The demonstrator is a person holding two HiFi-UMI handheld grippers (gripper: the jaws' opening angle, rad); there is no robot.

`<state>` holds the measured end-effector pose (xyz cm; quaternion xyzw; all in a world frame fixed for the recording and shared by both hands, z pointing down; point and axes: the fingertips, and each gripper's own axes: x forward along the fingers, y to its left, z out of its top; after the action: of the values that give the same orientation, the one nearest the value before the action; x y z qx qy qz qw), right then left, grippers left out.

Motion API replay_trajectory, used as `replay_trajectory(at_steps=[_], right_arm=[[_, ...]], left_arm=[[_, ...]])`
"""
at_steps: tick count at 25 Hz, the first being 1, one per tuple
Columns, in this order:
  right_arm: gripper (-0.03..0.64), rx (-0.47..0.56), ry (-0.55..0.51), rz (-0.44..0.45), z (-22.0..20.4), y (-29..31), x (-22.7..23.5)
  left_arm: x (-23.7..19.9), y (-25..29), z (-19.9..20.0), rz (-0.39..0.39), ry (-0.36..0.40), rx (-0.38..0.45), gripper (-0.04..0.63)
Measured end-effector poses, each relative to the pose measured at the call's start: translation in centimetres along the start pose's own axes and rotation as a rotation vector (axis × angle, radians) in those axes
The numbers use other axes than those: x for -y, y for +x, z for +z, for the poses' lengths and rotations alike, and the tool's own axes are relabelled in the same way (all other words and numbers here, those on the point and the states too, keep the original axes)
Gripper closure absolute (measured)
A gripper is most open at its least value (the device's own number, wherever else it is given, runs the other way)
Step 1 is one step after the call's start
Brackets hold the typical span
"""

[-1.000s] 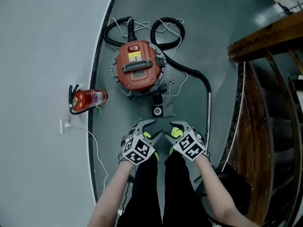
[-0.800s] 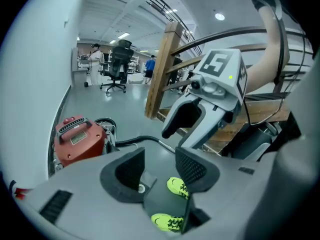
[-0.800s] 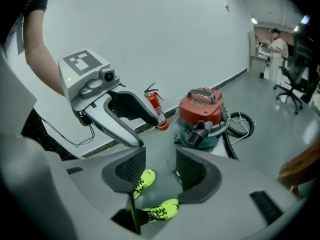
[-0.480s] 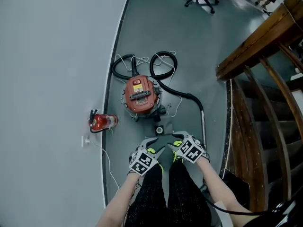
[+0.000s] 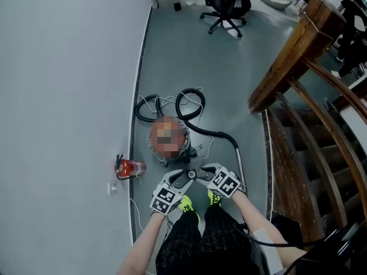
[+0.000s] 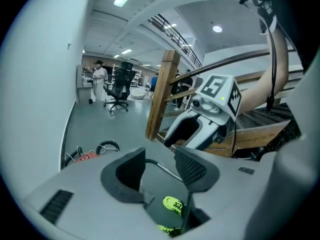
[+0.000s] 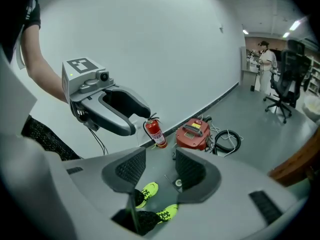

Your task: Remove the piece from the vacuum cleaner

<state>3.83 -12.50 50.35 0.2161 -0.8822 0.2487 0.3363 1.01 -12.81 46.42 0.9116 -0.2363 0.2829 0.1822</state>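
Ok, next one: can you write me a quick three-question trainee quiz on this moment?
1. True or false: the left gripper is clamped on the vacuum cleaner.
2. Which red item is on the floor beside the vacuum cleaner? A) fire extinguisher B) bucket C) toolbox
3. Fill in: the right gripper has its jaws ____, with nothing between them.
Key: 1 false; 2 A; 3 open.

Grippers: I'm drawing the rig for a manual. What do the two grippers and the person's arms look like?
The left gripper and right gripper are alike: pale grey curved shells, dark ribbed pads on the jaws, a cube with black-and-white square markers on each. A black cable runs along the right arm. The forearms are bare.
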Motion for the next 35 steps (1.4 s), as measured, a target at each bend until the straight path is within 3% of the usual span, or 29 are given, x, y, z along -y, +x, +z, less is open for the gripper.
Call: replay_trajectory(at_steps=[13, 20, 26, 35], right_arm=[[0.42, 0.035, 0.031, 0.009, 3.6, -3.1, -2.8], [0.426, 0.058, 0.009, -0.019, 5.5, -4.1, -3.1], [0.492, 0.095, -0.052, -0.061, 7.6, -4.4, -4.0], [0.552, 0.172, -0.011, -0.116, 8.8, -4.1, -6.4]], left_arm=[[2.5, -3.3, 2.5, -0.016, -0.139, 0.11, 0.405], [2.2, -4.4, 4.2, -0.012, -0.125, 0.176, 0.405], [1.3, -5.9, 5.2, 0.018, -0.121, 0.228, 0.41], [1.8, -8.3, 5.2, 0.003, -0.069, 0.27, 0.462]])
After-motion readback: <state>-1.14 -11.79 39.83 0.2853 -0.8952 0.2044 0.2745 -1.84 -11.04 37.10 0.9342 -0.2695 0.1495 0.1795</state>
